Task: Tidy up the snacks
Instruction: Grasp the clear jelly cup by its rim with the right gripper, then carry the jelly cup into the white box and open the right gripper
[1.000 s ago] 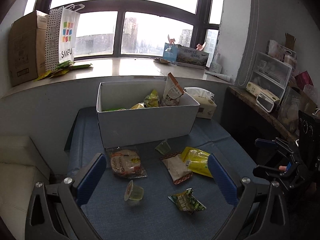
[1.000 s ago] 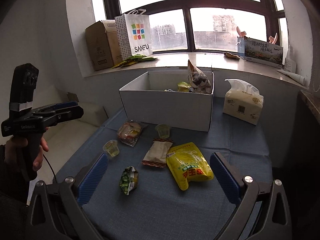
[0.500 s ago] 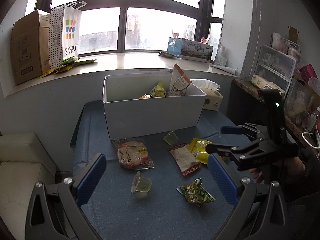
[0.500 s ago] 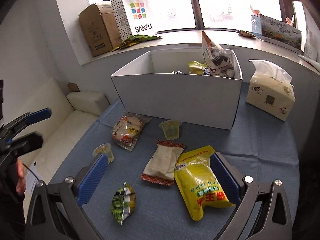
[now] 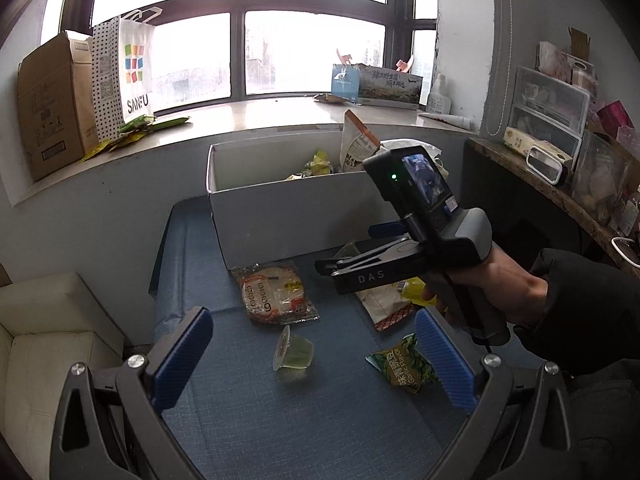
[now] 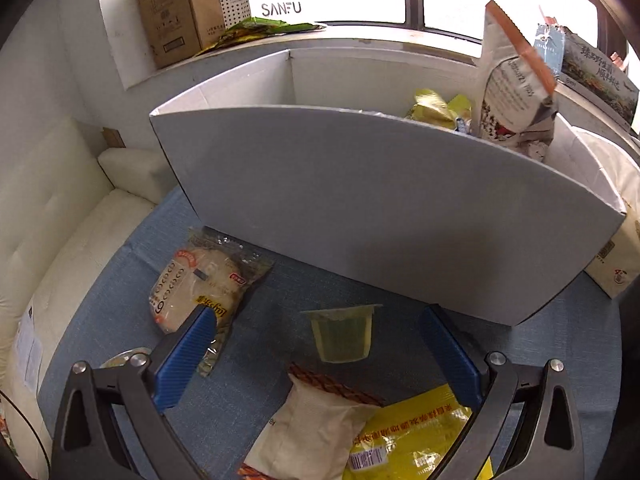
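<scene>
Right claw [image 6: 318, 354] spread wide, blue pads apart, nothing gripped; small clear jelly cup with green-yellow filling [image 6: 341, 334] upright on blue cloth-covered bench [image 6: 120, 280], lined up between the pads, not touched. Seen from left wrist view: right claw [image 5: 332, 266] held in a hand [image 5: 508, 284] in dark sleeve, at 3 o'clock, pointed toward 9 o'clock, low over the bench near front wall of white cardboard box [image 6: 380, 208].

Left claw [image 5: 314, 360] also released, pads wide, empty. Second clear jelly cup [image 5: 292, 354] tipped on its side at centre between the left pads, apart from both. Green pea snack packet [image 5: 400, 364] at 4 o'clock, just beside the right pad. Round pastry in clear wrapper [image 5: 272, 292] at 12 o'clock from tipped cup, near box front. White pillow pack with red-brown crimped ends [image 6: 316, 424] at 6 o'clock in right view, touching yellow foil bag [image 6: 408, 436] at 5 o'clock.

Inside box at 1 o'clock: tall white printed pouch [image 6: 516, 84] standing upright, small yellow packets [image 6: 436, 110] beside. White tissue pack [image 6: 616, 264] at 3 o'clock, partly hidden behind box.
</scene>
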`<act>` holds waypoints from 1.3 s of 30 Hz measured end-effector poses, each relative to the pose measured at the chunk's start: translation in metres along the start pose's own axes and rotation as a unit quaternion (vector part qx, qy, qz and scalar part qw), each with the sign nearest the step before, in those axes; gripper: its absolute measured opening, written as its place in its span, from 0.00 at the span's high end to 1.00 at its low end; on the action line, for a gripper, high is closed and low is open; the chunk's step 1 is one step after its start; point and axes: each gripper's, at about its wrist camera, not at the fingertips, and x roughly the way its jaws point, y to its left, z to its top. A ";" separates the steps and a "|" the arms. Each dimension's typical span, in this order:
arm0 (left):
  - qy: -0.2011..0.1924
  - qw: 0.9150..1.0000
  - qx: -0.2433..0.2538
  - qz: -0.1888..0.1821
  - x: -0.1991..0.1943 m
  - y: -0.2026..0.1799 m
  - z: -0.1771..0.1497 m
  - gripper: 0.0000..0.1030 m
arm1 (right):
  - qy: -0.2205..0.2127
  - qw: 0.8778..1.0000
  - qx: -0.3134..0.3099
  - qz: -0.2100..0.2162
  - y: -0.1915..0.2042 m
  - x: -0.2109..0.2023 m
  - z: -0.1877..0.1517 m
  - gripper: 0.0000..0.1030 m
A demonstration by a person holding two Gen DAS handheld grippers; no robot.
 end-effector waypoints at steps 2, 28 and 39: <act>0.003 1.000 -0.002 0.001 0.001 0.001 -0.002 0.00 | 0.008 1.000 0.000 -0.004 0.001 0.008 0.000 0.00; 0.057 0.998 -0.021 -0.003 0.047 0.020 -0.020 0.00 | -0.019 1.000 -0.007 -0.001 0.012 -0.034 -0.007 0.54; 0.134 0.990 -0.028 -0.015 0.120 0.034 -0.039 0.01 | -0.076 0.997 -0.009 0.023 0.006 -0.132 -0.046 0.54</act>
